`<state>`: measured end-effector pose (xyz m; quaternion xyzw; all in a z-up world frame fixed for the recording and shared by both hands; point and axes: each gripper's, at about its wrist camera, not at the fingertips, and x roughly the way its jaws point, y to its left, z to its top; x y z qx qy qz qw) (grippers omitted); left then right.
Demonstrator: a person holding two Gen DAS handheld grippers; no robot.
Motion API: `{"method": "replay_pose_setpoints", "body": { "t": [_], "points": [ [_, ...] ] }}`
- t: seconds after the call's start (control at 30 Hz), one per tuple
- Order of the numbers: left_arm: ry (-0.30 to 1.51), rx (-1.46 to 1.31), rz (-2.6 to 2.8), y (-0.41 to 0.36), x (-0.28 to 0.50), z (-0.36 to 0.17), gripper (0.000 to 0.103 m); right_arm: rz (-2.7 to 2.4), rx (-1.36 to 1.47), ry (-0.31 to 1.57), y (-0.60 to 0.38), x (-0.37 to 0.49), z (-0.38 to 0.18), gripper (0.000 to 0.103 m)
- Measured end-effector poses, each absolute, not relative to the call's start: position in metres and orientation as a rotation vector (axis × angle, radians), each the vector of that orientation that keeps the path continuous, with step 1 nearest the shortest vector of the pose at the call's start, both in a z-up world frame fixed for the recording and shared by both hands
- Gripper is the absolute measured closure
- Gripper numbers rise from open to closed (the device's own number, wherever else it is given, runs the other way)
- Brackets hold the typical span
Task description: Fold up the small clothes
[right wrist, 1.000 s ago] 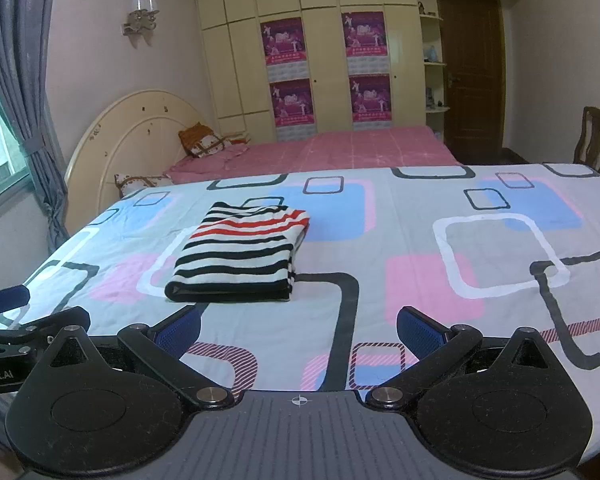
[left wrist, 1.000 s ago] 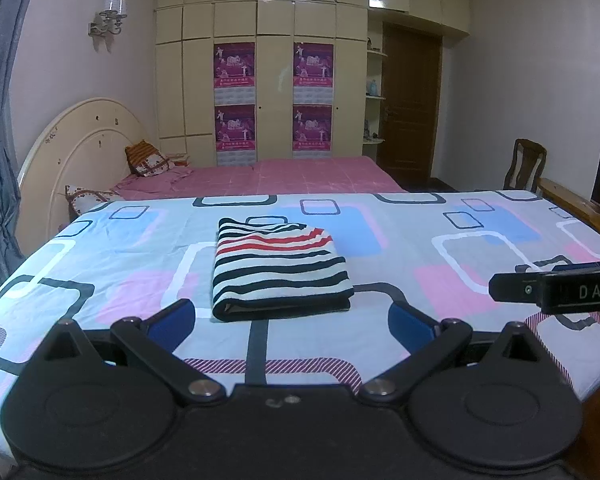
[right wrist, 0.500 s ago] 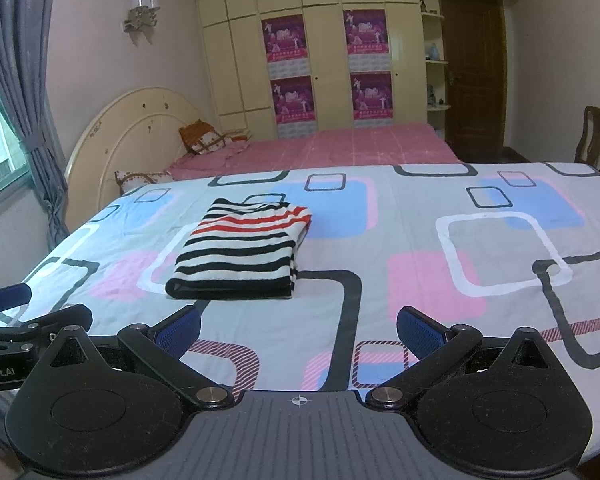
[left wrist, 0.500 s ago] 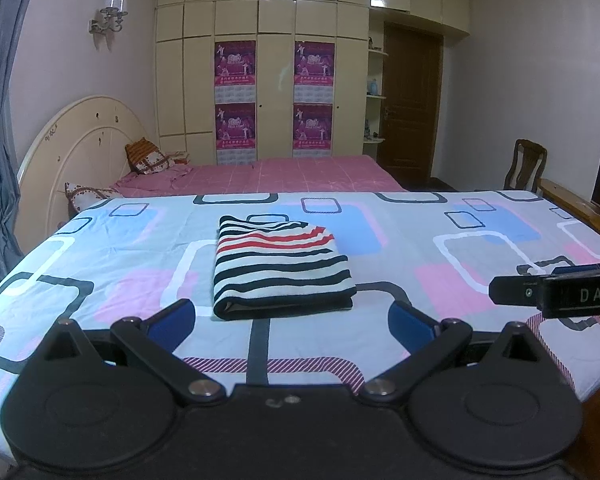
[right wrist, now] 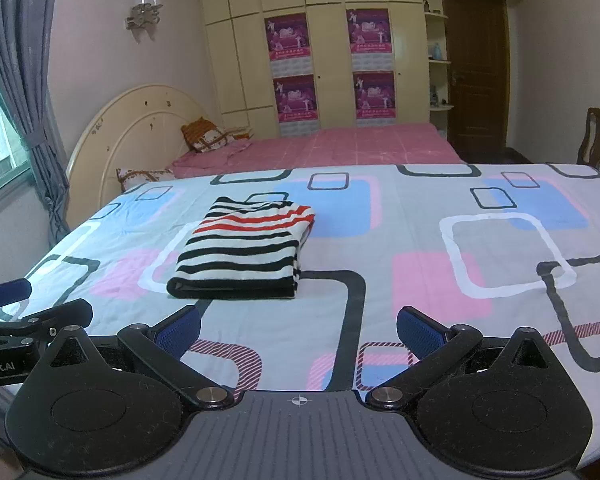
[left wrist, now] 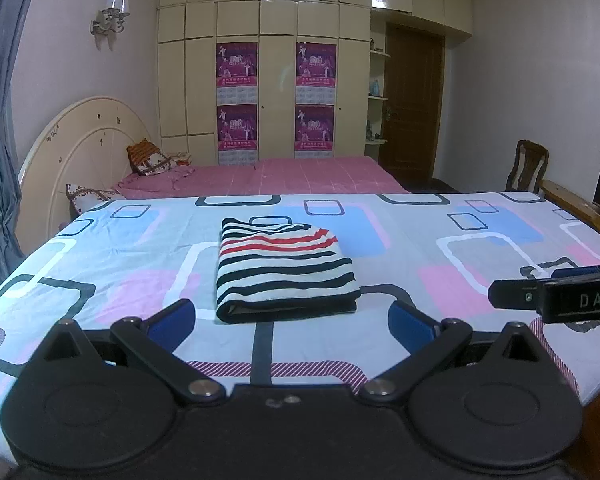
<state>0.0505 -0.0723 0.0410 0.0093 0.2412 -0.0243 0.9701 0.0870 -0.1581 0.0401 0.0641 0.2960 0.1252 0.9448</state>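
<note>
The folded striped shirt (left wrist: 284,268) lies on the bed (left wrist: 440,248) (patterned sheet), both grippers' jaws spread wide, empty.

Both wrist views look low across the bed (left wrist: 420,240) toward the wardrobe (right wrist: 332,40). They share the folded striped garment (left wrist: 284,268), probably from similar nearness.
</note>
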Motion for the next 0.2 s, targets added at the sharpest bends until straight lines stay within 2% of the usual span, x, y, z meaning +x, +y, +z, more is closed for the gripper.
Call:
{"method": "replay_pose_setpoints", "body": {
  "t": [0.2],
  "points": [
    [0.487,0.019,-0.044,-0.0714,0.0518,0.0411,0.000,0.258,0.130,0.606,-0.1566,0.0890,0.0397,0.000]
  ]
}}
